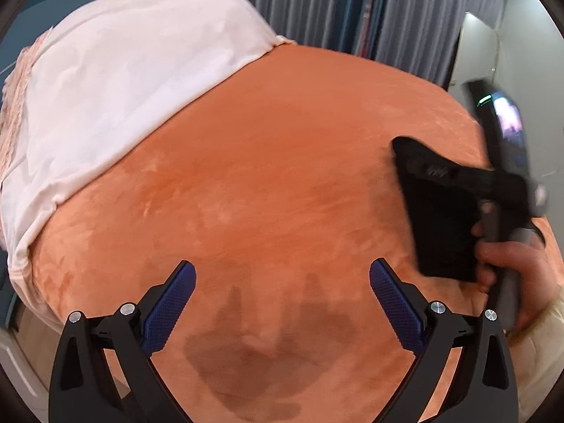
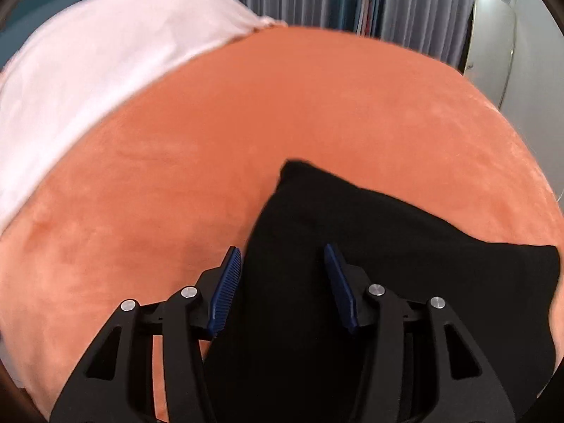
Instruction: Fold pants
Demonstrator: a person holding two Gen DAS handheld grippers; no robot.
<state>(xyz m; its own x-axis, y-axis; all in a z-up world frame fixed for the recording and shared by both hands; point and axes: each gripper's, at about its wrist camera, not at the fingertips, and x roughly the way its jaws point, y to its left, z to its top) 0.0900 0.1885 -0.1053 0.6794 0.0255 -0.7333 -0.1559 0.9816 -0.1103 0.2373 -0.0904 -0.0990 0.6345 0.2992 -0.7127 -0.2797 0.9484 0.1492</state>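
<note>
The black pants (image 2: 352,246) are folded into a thick bundle, held above the orange bed cover (image 2: 246,105). My right gripper (image 2: 282,282) is closed around the bundle, its blue pads (image 2: 225,289) pressing both sides. In the left wrist view the bundle (image 1: 440,218) hangs at the right, with the right gripper's body (image 1: 504,162) and the person's hand (image 1: 511,264) behind it. My left gripper (image 1: 282,303) is wide open and empty above the orange cover (image 1: 264,176), left of the bundle.
A white sheet (image 1: 105,98) covers the far left of the bed, with a lacy pink edge (image 1: 14,105). Grey curtains (image 1: 317,0) hang behind the bed. A white door or panel (image 2: 493,35) stands at the far right.
</note>
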